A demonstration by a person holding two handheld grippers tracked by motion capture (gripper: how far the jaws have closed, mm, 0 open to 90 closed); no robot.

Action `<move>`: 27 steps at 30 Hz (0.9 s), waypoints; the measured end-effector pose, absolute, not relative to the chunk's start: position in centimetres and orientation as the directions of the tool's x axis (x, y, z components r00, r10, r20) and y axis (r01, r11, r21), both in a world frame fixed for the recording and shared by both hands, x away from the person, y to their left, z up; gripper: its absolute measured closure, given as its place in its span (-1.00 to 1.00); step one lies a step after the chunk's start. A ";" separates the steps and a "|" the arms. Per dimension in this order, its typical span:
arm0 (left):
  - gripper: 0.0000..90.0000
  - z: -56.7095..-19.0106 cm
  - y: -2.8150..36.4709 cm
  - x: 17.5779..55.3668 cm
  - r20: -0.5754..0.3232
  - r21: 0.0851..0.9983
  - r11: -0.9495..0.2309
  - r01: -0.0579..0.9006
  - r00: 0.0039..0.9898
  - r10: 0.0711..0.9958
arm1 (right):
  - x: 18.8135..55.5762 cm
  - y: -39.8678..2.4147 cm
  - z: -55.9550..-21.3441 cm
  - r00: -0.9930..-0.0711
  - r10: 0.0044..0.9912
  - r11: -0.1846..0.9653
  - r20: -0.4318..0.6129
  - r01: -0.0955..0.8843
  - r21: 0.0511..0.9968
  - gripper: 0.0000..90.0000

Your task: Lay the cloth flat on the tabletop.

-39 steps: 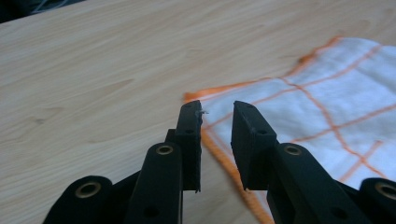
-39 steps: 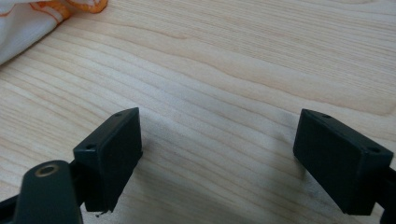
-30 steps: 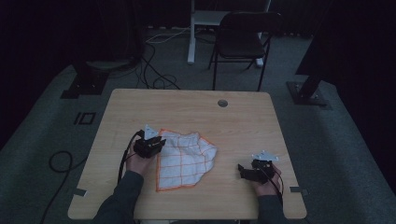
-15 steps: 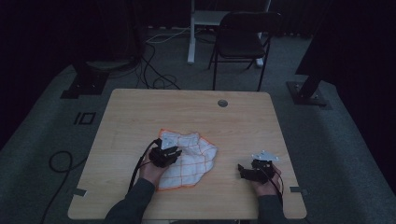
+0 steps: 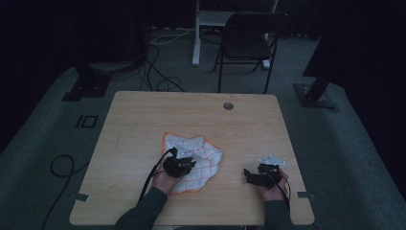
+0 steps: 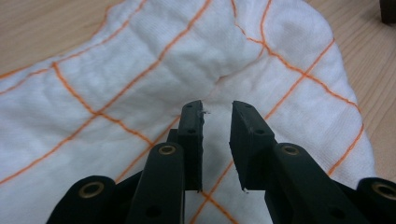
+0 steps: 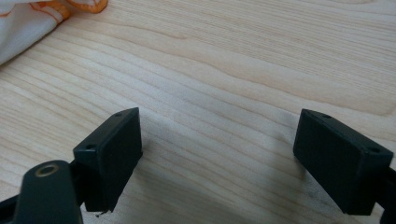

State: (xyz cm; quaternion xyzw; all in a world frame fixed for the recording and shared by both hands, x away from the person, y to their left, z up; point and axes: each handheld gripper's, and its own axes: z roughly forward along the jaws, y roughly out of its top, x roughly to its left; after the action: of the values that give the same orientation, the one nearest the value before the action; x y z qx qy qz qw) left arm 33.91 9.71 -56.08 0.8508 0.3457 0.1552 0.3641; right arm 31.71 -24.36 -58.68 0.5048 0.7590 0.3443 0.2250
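Left gripper [image 5: 187,163] brought in over the crumpled white cloth with an orange grid [image 5: 198,158].

Since a second ago it has travelled from the cloth's left edge to its middle; its jaws, narrowed but still apart, pinch nothing yet, so a grasp seems imminent. The cloth lies mid-table on the pale wooden table [image 5: 143,120]. The right gripper [image 5: 253,174] rests wide open beside it.

White terry cloth with orange grid lines [image 5: 198,160]

Lying crumpled on the near middle of the light wooden table [image 5: 143,120], partly spread, upper right corner bunched, orange-stitched hem showing along the edges.
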 end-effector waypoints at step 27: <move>0.76 -57.1 8.8 32.7 0.029 0.709 -0.545 0.447 0.754 0.656 | 31.7 -22.8 -57.1 -0.411 0.911 0.232 0.027 0.566 0.791 0.07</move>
State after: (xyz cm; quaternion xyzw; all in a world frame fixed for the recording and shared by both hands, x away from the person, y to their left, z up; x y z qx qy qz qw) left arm 32.65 8.82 -57.08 0.8666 0.3180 0.1470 0.3554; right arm 31.66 -22.82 -57.08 0.4919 0.7507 0.3768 0.2291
